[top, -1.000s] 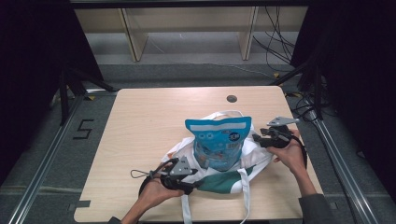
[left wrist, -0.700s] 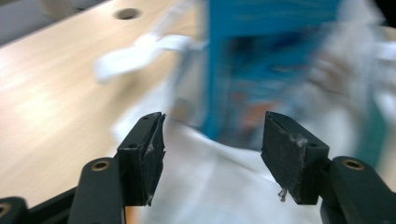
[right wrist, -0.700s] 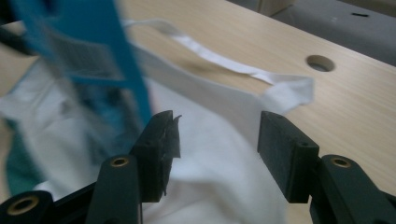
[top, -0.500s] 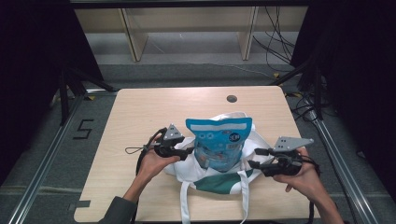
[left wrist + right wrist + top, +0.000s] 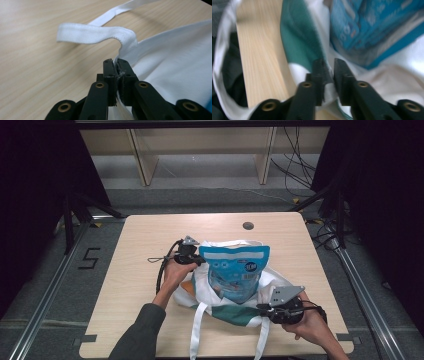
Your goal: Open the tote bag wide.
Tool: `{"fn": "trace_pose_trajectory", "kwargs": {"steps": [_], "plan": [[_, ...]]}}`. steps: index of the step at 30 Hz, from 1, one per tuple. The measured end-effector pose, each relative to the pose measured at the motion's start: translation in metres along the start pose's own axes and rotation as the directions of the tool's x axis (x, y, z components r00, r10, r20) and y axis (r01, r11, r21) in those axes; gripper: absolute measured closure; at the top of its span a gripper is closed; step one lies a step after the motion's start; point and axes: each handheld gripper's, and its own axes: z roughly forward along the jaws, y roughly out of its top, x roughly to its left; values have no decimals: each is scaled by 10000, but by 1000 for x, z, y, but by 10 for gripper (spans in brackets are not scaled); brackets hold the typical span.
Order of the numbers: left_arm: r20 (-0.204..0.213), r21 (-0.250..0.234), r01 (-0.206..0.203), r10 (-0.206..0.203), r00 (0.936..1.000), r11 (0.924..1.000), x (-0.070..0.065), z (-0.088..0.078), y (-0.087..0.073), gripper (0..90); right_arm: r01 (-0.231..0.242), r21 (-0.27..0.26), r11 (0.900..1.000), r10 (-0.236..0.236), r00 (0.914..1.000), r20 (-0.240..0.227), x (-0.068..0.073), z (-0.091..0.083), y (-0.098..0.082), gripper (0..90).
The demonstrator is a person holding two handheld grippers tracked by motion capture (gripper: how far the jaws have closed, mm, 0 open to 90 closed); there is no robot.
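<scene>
White tote bag [image 5: 235, 292] cloth is now pinched by both: left hand-held gripper [image 5: 196, 258] farther back, right hand-held gripper [image 5: 262, 308] nearer.

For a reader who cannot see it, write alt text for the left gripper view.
Black tongs, seen from just behind, are shut on the edge of a white cloth bag where its strap joins. The strap loops up and away to the left above a light wooden table.

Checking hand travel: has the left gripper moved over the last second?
Yes. The left gripper went from the table's near edge up toward the dark hole, along the bag's left side.
</scene>
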Motion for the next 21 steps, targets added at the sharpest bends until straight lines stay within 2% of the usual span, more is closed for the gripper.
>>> {"fn": "trace_pose_trajectory", "kwargs": {"steps": [1,2,3,4,6,8,9,10,11,13,14,15,16,17,18,19,21], "plan": [[-8,178,115,-114,9999,9998,4,4,-4,855,-21,11,10000,20,9998,177,1,-1,-2,838],[-64,448,251,-248,9997,9987,8,8,-8,855,132,136,9998,-132,9999,28,1,-4,-3,844],[-58,642,394,-391,9992,9972,12,14,-15,854,-24,207,9998,22,9999,107,3,-8,-5,847],[-121,759,582,-574,9983,9954,13,20,-23,853,157,139,9998,-159,9998,141,4,-8,-7,851],[38,569,1024,-1027,9947,9931,15,23,-30,857,-51,284,9996,47,9999,163,6,-5,-13,855],[-61,646,837,-835,9965,9944,13,23,-29,856,-251,809,9964,244,9997,97,12,12,-22,853],[-173,693,769,-759,9970,9946,12,23,-28,851,132,750,9971,-138,9999,63,10,18,-23,853],[-278,713,781,-763,9967,9944,12,22,-27,828,-350,817,9960,347,9994,47,12,17,-23,854],[-337,665,792,-771,9965,9946,12,20,-26,800,-352,824,9960,347,9994,68,12,17,-22,853],[-427,422,650,-632,9971,9970,12,12,-23,722,-513,805,9954,508,9987,92,13,16,-23,847],[-389,253,670,-660,9971,9974,12,5,-22,665,-575,717,9958,571,9983,77,12,16,-23,834],[-362,-37,853,-853,9957,9964,10,-5,-20,609,-774,643,9949,774,9970,22,11,15,-23,804],[-294,-273,1038,-1045,9941,9942,8,-14,-19,533,-1000,456,9939,1007,9948,-141,9,12,-22,714],[-261,-380,1002,-1012,9945,9942,6,-22,-17,500,-1126,336,9931,1134,9932,-243,8,9,-20,638],[-182,-620,979,-992,9949,9933,3,-32,-16,479,-1240,190,9921,1245,9918,-283,8,6,-18,600],[-23,-932,929,-935,9956,9913,0,-42,-15,471,-1082,-64,9941,1079,9938,-274,5,0,-16,587],[265,-1336,862,-834,9962,9873,-10,-59,-16,498,-1141,-746,9907,1131,9934,-177,4,-14,-10,548]]}}
